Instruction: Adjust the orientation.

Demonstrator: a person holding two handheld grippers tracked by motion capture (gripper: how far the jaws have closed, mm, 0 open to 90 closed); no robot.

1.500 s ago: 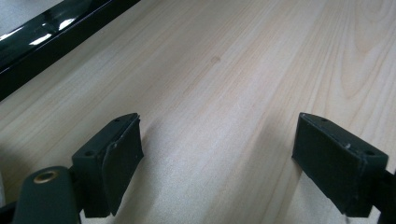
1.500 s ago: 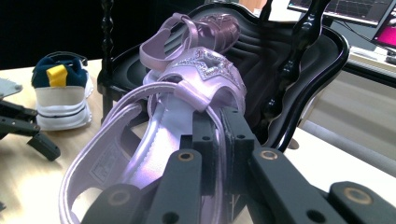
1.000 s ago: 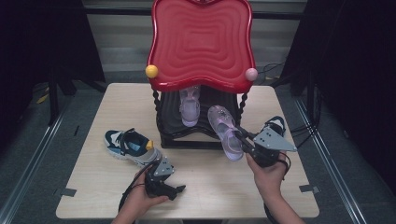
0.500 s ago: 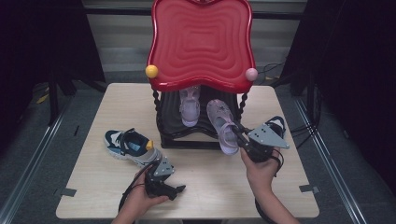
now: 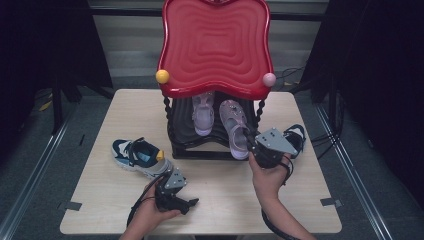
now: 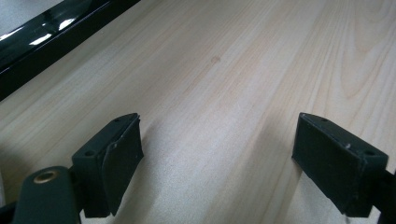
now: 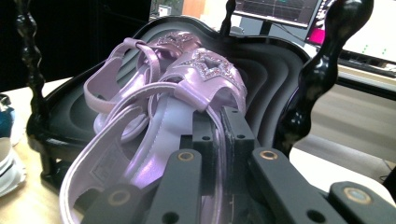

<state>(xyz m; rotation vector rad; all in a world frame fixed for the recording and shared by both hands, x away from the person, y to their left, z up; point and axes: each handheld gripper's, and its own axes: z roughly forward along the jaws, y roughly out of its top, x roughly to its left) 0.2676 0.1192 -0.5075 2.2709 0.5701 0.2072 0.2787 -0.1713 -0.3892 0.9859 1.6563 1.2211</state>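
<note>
Here, R gripper (image 5: 248, 141) carries a purple sandal (image 5: 235, 127) at the black shelf (image 5: 200, 150).
L to R: sneaker (image 5: 140, 156) on desk (image 5: 225, 190); L gripper (image 5: 192, 202) low over desk, fingers (image 6: 109, 163) wide apart, nothing between; 2nd sandal (image 5: 202, 114) on shelf; R fingers (image 7: 236, 133) clamped tight on sandal's strap.

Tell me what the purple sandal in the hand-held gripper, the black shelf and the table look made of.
Purple sandal: glossy synthetic or patent-like straps, judging by the sheen, with a glittery star on the front. Black shelf: smooth, shiny, moulded ridges; probably plastic, possibly lacquered wood. Table: pale wood or wood-look laminate, matte, with visible grain lines.
</note>
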